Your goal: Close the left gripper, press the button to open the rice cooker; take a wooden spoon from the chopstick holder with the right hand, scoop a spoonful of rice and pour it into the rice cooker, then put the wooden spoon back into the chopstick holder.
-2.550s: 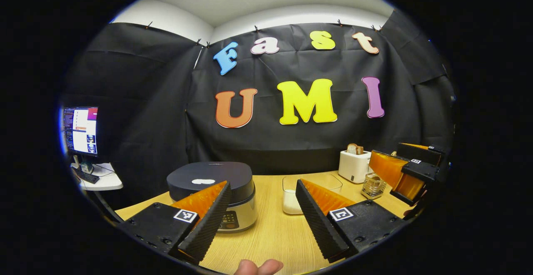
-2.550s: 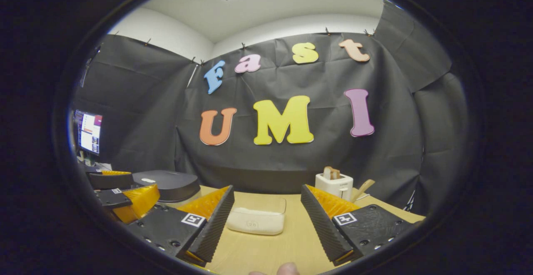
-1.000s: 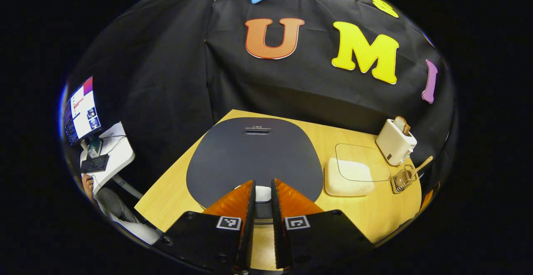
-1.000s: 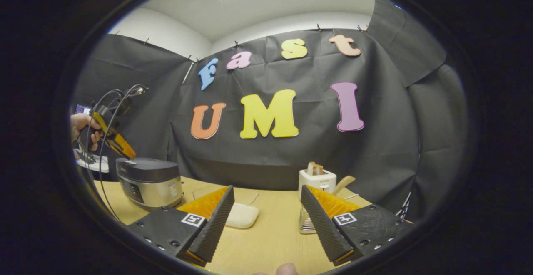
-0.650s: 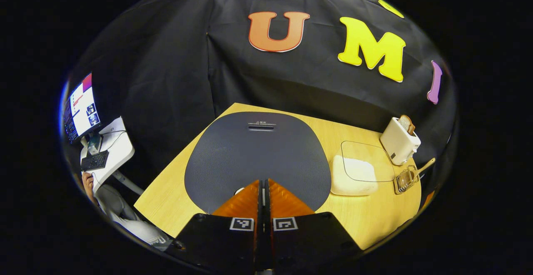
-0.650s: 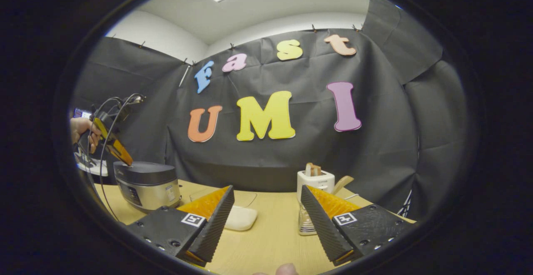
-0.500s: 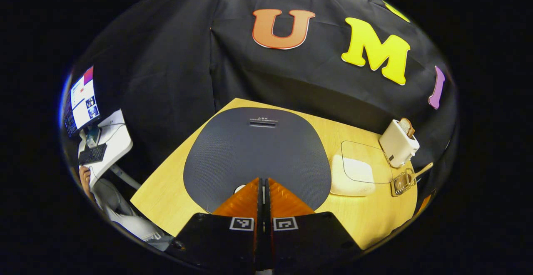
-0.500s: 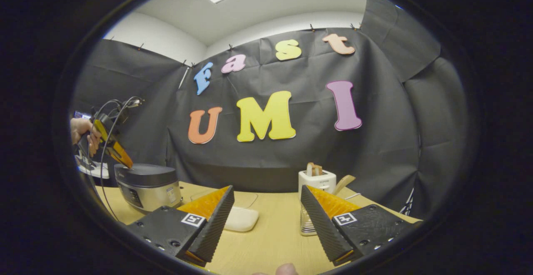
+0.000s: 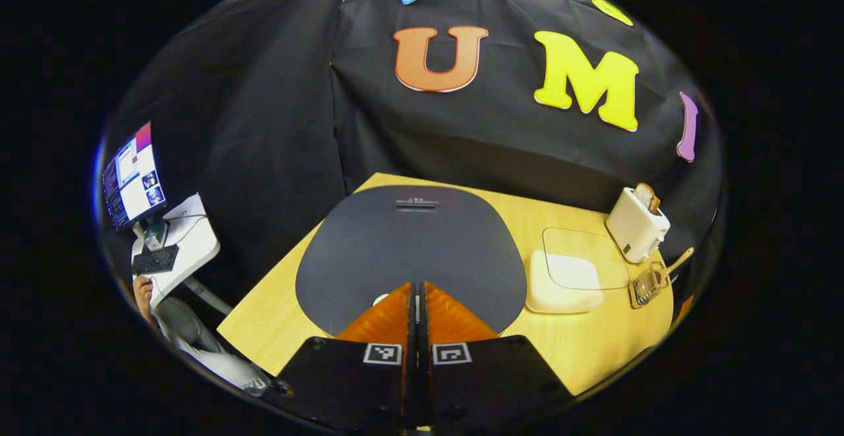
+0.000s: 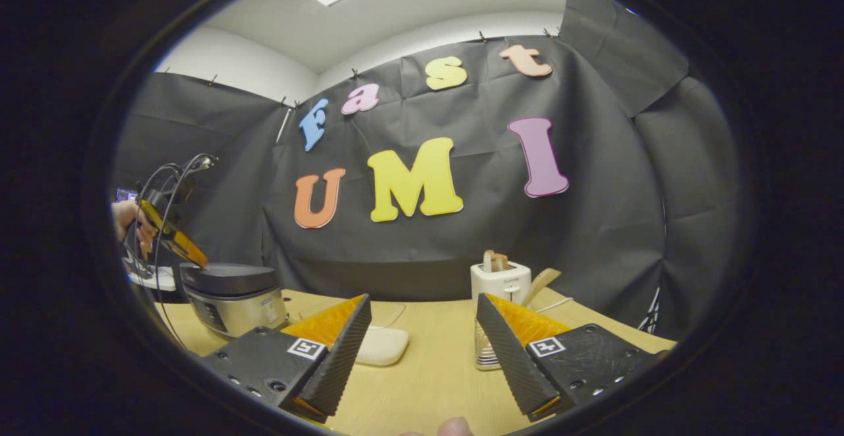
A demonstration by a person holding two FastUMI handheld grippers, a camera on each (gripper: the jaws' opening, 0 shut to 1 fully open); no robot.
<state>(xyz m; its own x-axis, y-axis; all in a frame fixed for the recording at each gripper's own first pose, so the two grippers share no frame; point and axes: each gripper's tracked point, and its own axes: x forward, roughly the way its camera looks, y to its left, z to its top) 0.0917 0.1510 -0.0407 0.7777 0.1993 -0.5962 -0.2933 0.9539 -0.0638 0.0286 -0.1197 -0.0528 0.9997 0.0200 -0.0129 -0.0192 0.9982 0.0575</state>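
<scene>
Rice cooker (image 10: 232, 297) has a matt, finely textured dark lid over a shiny metal-looking body. Table (image 9: 593, 343) at lower right looks like smooth pale wood. Toaster (image 9: 636, 223) at right: smooth plastic. Wall's matt cloth.

The left gripper (image 9: 417, 287), fingers pressed together with no gap between them, angles steeply downward. In the right gripper view it (image 10: 198, 263) appears far to the left, tilted tip-down, gripped from above by a hand (image 10: 128, 219). The right gripper (image 10: 422, 320) sits level, its fingers (image 10: 343, 350) spread wide apart, holding nothing.
</scene>
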